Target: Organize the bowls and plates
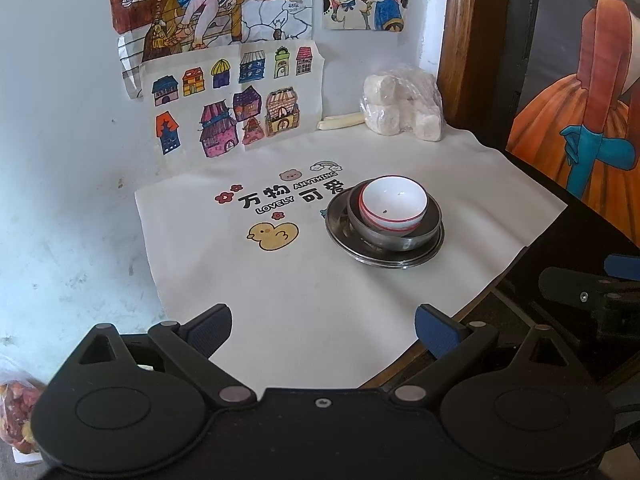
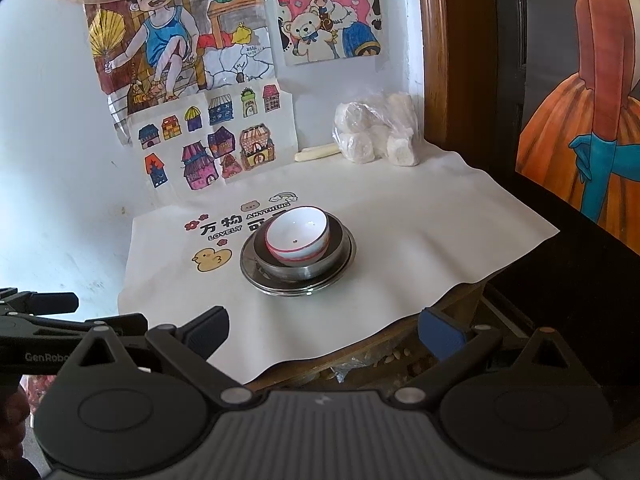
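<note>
A white bowl with a red rim point(image 1: 392, 206) point(image 2: 298, 236) sits nested in a steel bowl point(image 1: 416, 234) point(image 2: 312, 266), which rests on a steel plate point(image 1: 340, 232) point(image 2: 250, 262). The stack stands on a cream printed cloth point(image 1: 280, 300) point(image 2: 400, 260). My left gripper point(image 1: 323, 330) is open and empty, held back from the stack above the cloth's near edge. My right gripper point(image 2: 324, 334) is also open and empty, hovering near the table's front edge. The left gripper also shows at the left side of the right wrist view, as a dark finger point(image 2: 52, 303).
A plastic bag of pale round cakes point(image 1: 404, 106) point(image 2: 376, 132) and a pale stick point(image 1: 340, 121) point(image 2: 318, 153) lie at the back of the cloth by the wall. Drawings point(image 1: 224, 116) hang on the wall. A wooden door frame point(image 1: 460, 40) stands right. A bag of red snacks point(image 1: 18, 412) sits lower left.
</note>
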Available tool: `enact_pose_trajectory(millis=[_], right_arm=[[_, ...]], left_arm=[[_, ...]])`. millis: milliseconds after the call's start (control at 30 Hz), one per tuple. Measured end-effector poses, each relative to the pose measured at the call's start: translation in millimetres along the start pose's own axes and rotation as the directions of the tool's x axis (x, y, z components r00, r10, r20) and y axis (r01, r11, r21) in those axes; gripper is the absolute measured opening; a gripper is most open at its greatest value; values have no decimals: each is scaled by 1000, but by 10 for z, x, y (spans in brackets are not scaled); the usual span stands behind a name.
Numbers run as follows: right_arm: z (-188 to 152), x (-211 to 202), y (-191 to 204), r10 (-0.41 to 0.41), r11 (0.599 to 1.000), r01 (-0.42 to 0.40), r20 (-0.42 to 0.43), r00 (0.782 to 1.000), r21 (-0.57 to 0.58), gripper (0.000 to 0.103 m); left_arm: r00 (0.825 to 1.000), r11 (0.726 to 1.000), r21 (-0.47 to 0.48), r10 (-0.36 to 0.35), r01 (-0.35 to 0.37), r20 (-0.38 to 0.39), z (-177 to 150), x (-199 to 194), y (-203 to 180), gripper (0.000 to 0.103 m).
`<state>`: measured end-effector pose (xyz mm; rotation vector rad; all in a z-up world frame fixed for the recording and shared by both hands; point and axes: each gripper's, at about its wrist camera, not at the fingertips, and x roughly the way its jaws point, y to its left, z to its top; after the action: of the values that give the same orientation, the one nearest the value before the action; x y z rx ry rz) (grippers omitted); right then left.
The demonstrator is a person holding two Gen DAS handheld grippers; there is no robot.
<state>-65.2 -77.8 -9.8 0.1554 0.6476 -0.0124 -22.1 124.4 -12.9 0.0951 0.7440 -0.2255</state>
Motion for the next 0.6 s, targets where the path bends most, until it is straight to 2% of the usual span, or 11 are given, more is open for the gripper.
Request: enact_pose_trajectory(millis=[600], right_arm=[[23, 53, 26, 5, 1000, -5, -17, 1000, -11, 103]], left_arm=[[1000, 1000, 7, -2, 2, -7, 6, 34, 14, 98]])
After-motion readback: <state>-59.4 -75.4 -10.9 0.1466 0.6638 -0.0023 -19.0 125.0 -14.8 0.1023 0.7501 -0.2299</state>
